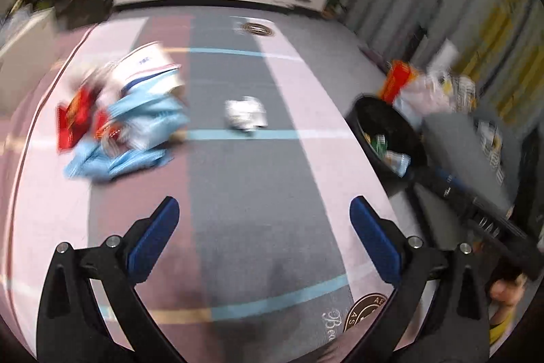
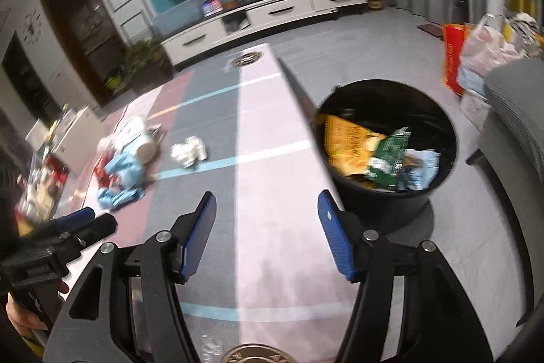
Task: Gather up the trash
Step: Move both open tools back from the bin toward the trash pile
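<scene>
Trash waits on a striped worktop in a living room

My left claw (image 1: 263, 223) and right claw (image 2: 267, 228) gape empty; wrappers (image 1: 125, 121) and crumpled paper (image 1: 245, 116) lie ahead, black bin (image 2: 387, 138) beside the worktop (image 2: 268, 165).

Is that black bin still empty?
No, the black bin already holds wrappers: a yellow packet, a green one and a pale blue one.

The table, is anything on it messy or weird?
Yes. A jumbled heap of trash, light blue and red wrappers with a tipped white cup, lies near the table's left edge. A crumpled white wad sits alone mid-table. The black bin beside the table already holds wrappers.
</scene>
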### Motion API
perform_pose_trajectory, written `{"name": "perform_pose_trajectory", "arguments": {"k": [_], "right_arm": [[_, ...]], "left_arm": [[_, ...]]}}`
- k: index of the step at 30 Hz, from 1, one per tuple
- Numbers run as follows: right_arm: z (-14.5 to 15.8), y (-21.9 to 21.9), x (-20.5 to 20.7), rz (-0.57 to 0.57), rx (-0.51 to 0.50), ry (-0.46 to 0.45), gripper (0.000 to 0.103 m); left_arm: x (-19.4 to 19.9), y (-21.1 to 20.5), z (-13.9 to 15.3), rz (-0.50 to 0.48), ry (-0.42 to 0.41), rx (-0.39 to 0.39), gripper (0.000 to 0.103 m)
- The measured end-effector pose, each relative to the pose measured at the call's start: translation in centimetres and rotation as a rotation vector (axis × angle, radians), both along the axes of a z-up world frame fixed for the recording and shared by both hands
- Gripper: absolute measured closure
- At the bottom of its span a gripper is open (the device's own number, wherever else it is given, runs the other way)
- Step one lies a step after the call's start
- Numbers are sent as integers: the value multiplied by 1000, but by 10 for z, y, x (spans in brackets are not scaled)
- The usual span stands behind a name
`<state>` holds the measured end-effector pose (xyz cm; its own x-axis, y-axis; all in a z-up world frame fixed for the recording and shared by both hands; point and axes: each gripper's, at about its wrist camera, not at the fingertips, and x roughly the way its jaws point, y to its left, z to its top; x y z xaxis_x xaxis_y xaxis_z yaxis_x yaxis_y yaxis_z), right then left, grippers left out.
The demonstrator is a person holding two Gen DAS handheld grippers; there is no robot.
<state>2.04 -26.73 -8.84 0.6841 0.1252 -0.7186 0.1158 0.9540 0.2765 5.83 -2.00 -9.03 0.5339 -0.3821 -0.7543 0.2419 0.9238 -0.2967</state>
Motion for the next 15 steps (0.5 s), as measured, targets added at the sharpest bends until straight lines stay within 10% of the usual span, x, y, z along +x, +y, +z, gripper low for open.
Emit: {"name": "perform_pose_trajectory", "arguments": {"k": [5,15], "right_arm": [[-1,36,9,89,-20,8,41],[-18,79,25,201,-39,51,41]], "left_arm": [[-16,93,15,205,-124,-285,3],[4,126,-15,153,-55,-14,3]]}}
